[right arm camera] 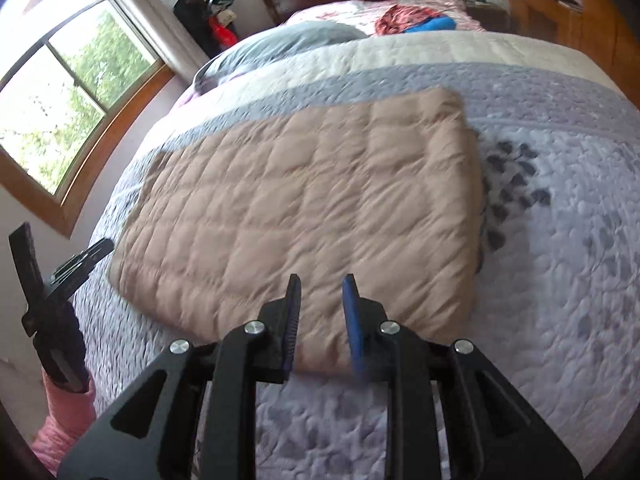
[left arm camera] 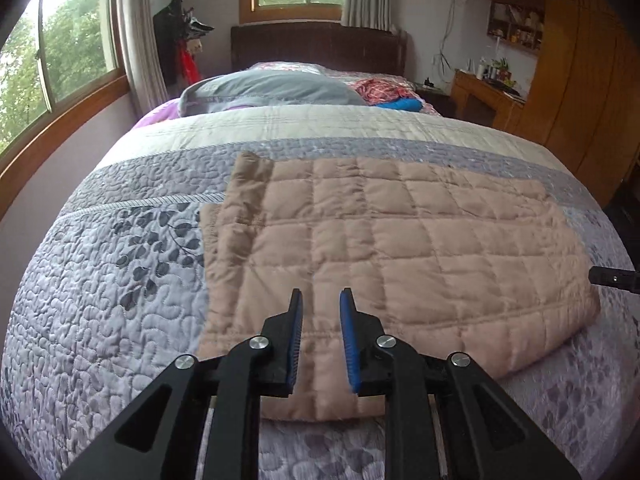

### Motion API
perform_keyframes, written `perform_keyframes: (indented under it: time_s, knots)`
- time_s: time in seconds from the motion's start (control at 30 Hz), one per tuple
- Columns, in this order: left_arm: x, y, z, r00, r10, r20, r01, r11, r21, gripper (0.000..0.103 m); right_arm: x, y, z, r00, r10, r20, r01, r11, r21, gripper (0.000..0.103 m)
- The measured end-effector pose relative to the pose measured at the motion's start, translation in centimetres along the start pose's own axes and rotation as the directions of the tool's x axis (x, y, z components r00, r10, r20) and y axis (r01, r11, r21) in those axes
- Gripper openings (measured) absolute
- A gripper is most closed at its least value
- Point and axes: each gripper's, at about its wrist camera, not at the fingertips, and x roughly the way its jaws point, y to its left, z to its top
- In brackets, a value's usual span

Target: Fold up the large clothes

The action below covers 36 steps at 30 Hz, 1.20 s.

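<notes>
Left wrist view: left claw (left arm camera: 320, 294) hangs over the near edge of the quilted garment (left arm camera: 384, 248), jaws a narrow gap apart, nothing between the blue pads (left arm camera: 295, 340). The garment is tan, folded into a rough rectangle, lying flat on the bed (left arm camera: 100, 280), on the grey-lilac bedspread. A narrower folded strip runs along the garment's left side. Beyond the garment: a grey pillow (left arm camera: 272, 90), then red and blue cloth (left arm camera: 384, 92) near the headboard. The tip of the right claw (left arm camera: 614, 279) pokes in at the garment's right edge; can't tell contact from here.

Right wrist view (some motion blur): right claw (right arm camera: 322, 284) sits above the garment's (right arm camera: 304, 208) near edge, jaws also narrowly apart, empty. The garment's right edge is straight, with the leaf print of the bedspread (right arm camera: 560, 240) just beside it. The left claw (right arm camera: 60, 264) is off the garment's left corner, held clear of the fabric, on a pink sleeve (right arm camera: 68, 412). Pillow (right arm camera: 288, 42) and window (right arm camera: 76, 92) lie beyond the garment, to the left.
</notes>
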Motion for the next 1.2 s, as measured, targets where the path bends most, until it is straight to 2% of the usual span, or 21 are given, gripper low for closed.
perform_keyframes:
  time_s: [0.13,0.27,0.33,0.57,0.67,0.8,0.9,1.2]
  knots:
    - [0.9,-2.2,-1.6,1.0,-0.004,-0.019,0.005,0.998,0.055,0.02,1.0,1.9,-2.1,1.0,-0.001,-0.014,0.001,1.0,-0.023,0.022]
    - [3.2,-2.8,-3.2,0.997,0.009,-0.074,-0.003,0.997,0.078,0.02,3.4,2.1,-3.2,0.996,-0.077,-0.032,0.076,0.996,-0.038,0.021]
    - [4.6,-2.6,-3.9,0.994,0.001,-0.106,0.008,0.997,0.079,0.02,4.9,1.5,-3.7,0.994,-0.088,-0.058,0.087,0.996,-0.021,0.017]
    - [4.6,-2.9,-4.5,0.996,0.015,-0.088,-0.008,0.997,0.08,0.02,5.8,0.9,-3.9,0.996,-0.079,-0.047,0.078,0.997,-0.013,0.016]
    - [3.6,-3.2,-4.6,0.997,0.015,-0.071,-0.011,0.998,0.061,0.02,4.7,1.6,-3.9,0.996,-0.087,-0.02,0.087,0.996,-0.023,0.022]
    - [2.2,-4.1,-4.7,0.998,-0.017,-0.055,0.02,0.999,0.051,0.02,3.6,3.5,-4.4,0.993,-0.116,0.021,0.117,0.991,-0.061,0.022]
    - [2.0,-4.8,-4.9,0.997,-0.038,-0.06,0.041,0.998,0.053,0.02,3.9,4.0,-4.6,0.996,-0.093,0.004,0.093,0.993,-0.07,0.022]
    - [3.5,-5.1,-5.1,0.995,-0.033,-0.09,0.04,0.997,0.071,0.02,5.4,3.7,-4.9,0.994,-0.108,-0.027,0.106,0.992,-0.075,0.02]
